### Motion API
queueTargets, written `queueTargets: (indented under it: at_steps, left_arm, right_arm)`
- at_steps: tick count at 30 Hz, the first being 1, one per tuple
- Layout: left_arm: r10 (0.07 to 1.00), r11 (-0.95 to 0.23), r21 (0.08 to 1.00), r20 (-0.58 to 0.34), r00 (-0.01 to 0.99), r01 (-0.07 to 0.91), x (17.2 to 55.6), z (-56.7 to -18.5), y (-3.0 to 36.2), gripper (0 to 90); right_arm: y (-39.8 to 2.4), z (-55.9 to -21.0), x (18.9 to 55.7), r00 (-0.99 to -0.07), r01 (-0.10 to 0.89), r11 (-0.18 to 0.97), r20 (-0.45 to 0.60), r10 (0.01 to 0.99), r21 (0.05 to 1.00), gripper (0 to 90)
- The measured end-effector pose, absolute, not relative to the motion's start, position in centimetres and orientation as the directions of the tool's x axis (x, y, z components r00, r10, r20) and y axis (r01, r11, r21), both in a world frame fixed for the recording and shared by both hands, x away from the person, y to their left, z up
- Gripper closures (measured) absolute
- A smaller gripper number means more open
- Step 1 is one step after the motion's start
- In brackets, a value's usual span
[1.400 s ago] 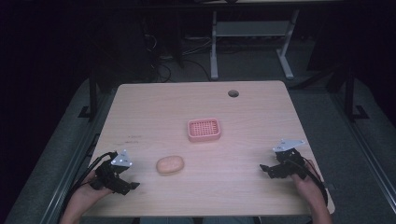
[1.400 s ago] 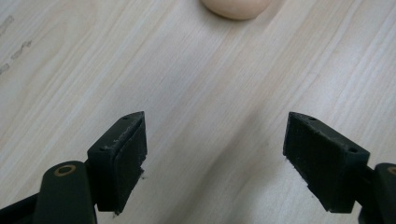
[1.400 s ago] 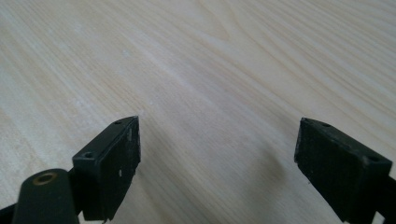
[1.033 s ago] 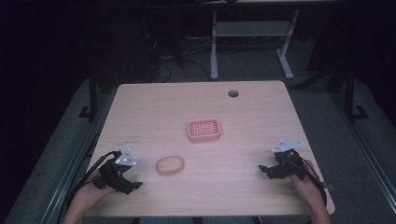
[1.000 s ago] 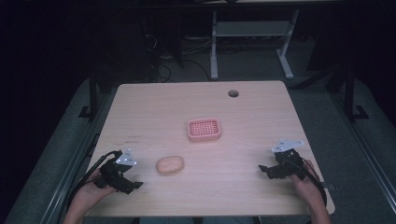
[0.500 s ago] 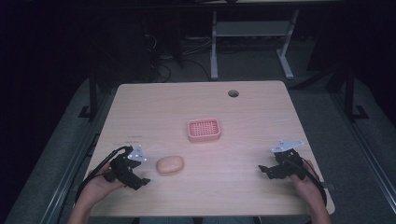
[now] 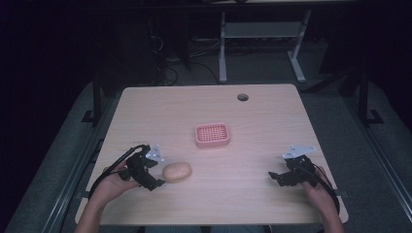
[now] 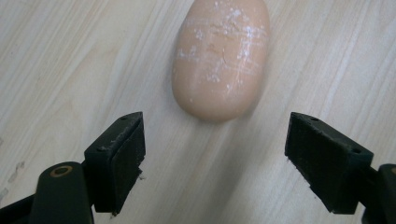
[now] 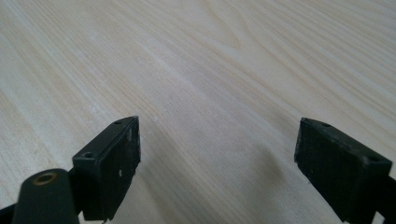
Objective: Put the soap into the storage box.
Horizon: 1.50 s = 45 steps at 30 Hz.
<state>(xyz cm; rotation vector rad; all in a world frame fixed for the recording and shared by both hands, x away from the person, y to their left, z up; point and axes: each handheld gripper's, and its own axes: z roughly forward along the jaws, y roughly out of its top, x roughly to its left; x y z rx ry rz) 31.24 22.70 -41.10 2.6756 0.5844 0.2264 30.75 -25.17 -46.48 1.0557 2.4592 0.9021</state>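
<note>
Lying on its side on the pale wooden table (image 7: 262,126), a smooth tan egg-shaped potato (image 7: 177,171) sits toward the near left of the top; white scuff marks run across its skin in the left gripper view (image 8: 219,56); left gripper (image 7: 158,178) just beside the potato's left end in the high view, jaws spread wide; in its own view the left gripper (image 8: 215,156) has the potato's rounded end just ahead of the gap, neither jaw touching it; person's left hand (image 7: 112,180) wrapped round the gripper body. Pink rectangular plastic basket with perforated floor (image 7: 212,134) near the table's middle, well apart from the potato. Right gripper (image 7: 278,175) low over the near right of the table, jaws wide apart; bare wood grain between them in its own view (image 9: 217,161).
</note>
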Motion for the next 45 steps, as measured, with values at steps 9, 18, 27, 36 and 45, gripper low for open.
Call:
queueTargets:
  at_steps: [9,18,27,36,45]
  left_arm:
    - [0.402,-0.852,0.394,0.072,0.913,0.345,32.0,-41.2,21.2,20.5]
    - [0.377,-0.865,0.379,0.059,0.924,0.328,32.9,-41.3,19.5,20.6]
    - [0.371,-0.870,0.362,0.036,0.928,0.335,33.4,-41.8,18.9,21.1]
    - [0.369,-0.878,0.336,0.019,0.929,0.341,34.2,-42.6,18.2,21.8]
    - [0.361,-0.887,0.310,0.005,0.932,0.342,34.7,-43.3,17.4,23.7]
  right_arm:
    - [-25.3,-46.4,30.7,-0.680,0.534,0.525,-0.032,0.733,0.662,13.9]
    - [-25.2,-46.4,30.7,-0.681,0.534,0.526,-0.032,0.731,0.662,13.9]
    - [-25.1,-46.4,30.8,-0.690,0.524,0.532,-0.035,0.723,0.665,13.8]
    - [-25.0,-46.4,30.7,-0.689,0.527,0.528,-0.029,0.724,0.666,13.8]
    - [-25.0,-46.4,30.7,-0.693,0.521,0.532,-0.034,0.720,0.667,13.9]
